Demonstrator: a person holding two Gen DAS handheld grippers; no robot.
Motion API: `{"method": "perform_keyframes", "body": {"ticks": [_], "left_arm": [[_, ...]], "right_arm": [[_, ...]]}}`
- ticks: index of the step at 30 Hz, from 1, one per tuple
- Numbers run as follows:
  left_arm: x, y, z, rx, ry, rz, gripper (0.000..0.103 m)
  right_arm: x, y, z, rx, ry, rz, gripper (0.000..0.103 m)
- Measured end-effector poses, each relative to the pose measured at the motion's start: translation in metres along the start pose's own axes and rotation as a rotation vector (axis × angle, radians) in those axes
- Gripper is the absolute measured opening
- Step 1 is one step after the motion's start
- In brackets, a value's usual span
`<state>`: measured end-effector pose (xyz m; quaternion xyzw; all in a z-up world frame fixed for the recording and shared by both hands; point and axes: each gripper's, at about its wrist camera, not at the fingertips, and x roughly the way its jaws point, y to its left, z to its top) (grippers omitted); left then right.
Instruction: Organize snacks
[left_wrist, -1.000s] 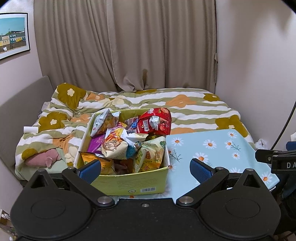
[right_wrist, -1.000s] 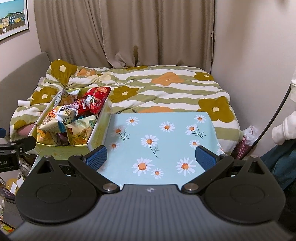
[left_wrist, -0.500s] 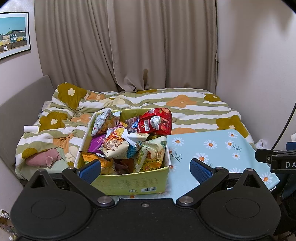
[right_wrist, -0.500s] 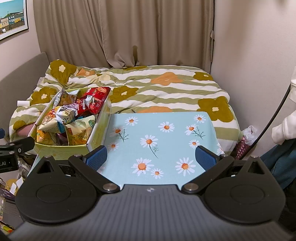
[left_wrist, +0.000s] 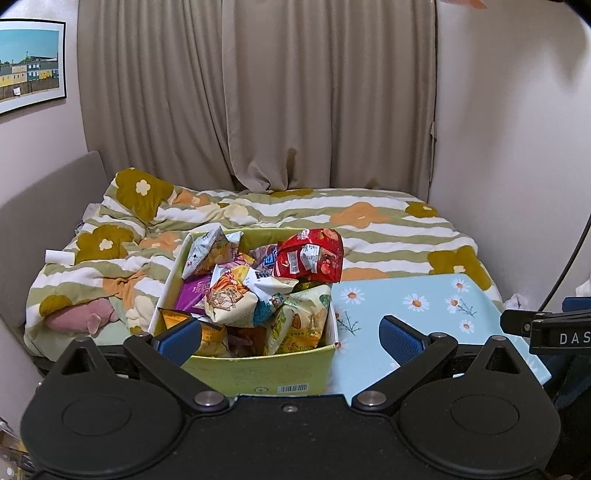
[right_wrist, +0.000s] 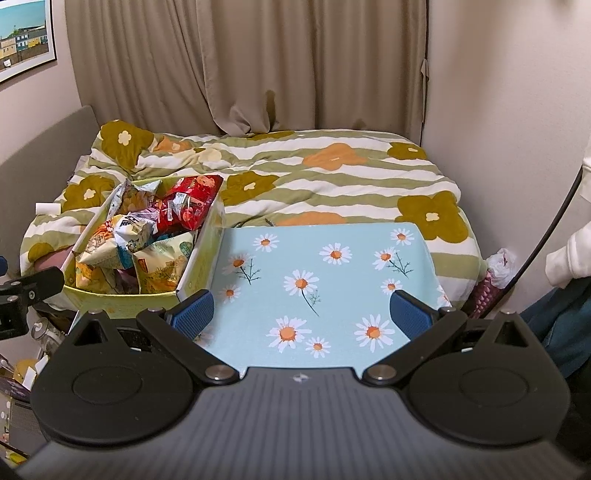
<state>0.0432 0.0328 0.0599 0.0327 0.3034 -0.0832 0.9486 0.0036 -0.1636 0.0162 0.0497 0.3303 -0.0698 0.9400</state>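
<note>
A yellow-green cardboard box (left_wrist: 258, 373) sits at the near edge of the bed, heaped with several snack bags. A red bag (left_wrist: 310, 258) lies on top at the back, and a white-orange bag (left_wrist: 231, 299) in the middle. The box also shows in the right wrist view (right_wrist: 122, 301), with the red bag (right_wrist: 186, 206) on top. My left gripper (left_wrist: 290, 338) is open and empty, just in front of the box. My right gripper (right_wrist: 301, 314) is open and empty over a light blue daisy-print board (right_wrist: 317, 280), which lies right of the box.
A striped flower duvet (right_wrist: 332, 173) covers the bed. A pink plush (left_wrist: 83, 317) and a white roll (left_wrist: 59, 256) lie at its left. Curtains (left_wrist: 258, 96) hang behind. Walls close in on both sides. A person's sleeve (right_wrist: 569, 251) is at the right.
Both grippers stay open and nearly still. The views have shifted only very slightly; nothing in the box has moved.
</note>
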Motion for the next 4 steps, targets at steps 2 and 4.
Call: {"method": "perform_keyframes", "body": {"ticks": [2,4], "left_arm": [[0.0004,0.0005,-0.0007,0.004,-0.004,0.009,0.103],[0.0001,0.0012,0.0007,0.006,-0.012,0.017,0.103]], "right_arm": [[0.0010,0.0014,0.0007,0.006,-0.001,-0.003,0.103],[0.0018,0.0030,0.0013,0.003,0.001,0.002,0.103]]}}
